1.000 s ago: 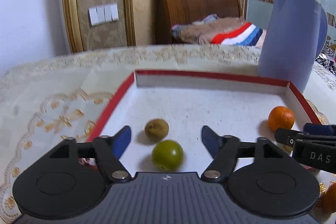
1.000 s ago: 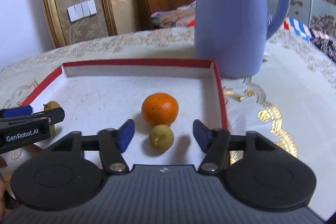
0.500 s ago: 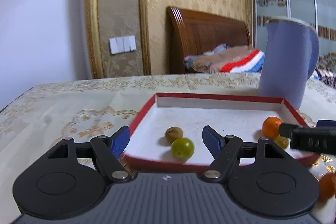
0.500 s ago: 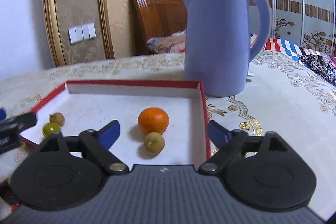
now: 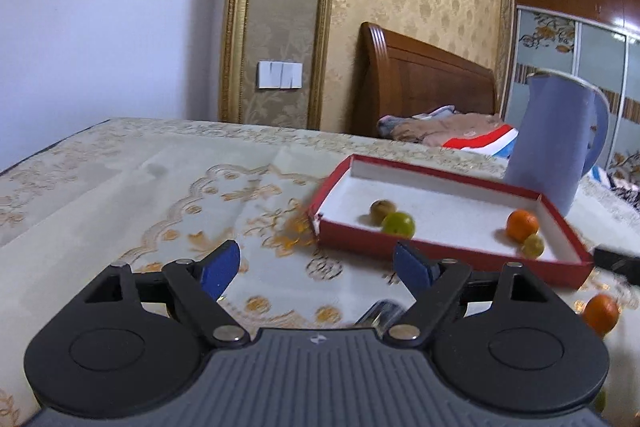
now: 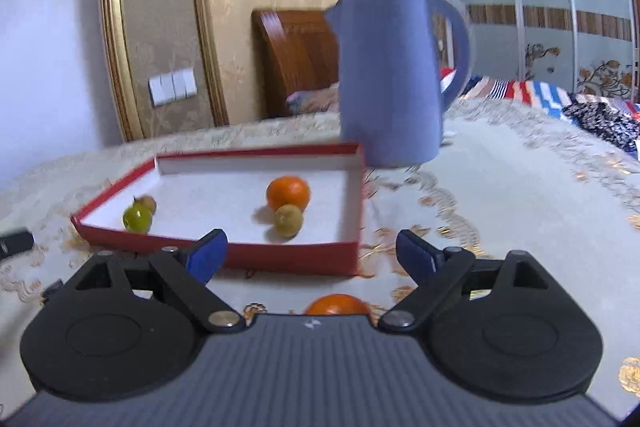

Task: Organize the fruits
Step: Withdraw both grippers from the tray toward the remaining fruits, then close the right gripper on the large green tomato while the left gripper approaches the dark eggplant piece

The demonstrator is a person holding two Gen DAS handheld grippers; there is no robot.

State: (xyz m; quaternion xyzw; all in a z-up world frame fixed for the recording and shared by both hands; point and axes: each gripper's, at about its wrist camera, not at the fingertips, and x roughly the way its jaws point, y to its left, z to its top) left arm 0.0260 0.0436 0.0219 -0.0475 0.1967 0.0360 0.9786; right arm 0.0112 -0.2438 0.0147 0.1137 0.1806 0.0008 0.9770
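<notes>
Fruits: four inside red-rimmed tray (image 6: pixel 256 259) — orange (image 6: pixel 288 193) touching small yellow-green fruit (image 6: pixel 287 221) near its right wall, green fruit (image 6: pixel 137 219) touching brown one (image 6: pixel 147 203) at its left; second orange (image 6: pixel 338 305) loose on bench (image 5: pixel 160 195), just before right claw (image 6: pixel 310 253). Step judged between placements: left claw (image 5: pixel 316 265) opening, right claw spread wide, both empty; next calls for reaching the loose orange. Surroundings: embroidered cream cloth, blue jug (image 6: pixel 392 79) behind tray, bed, gilt-patterned walls
</notes>
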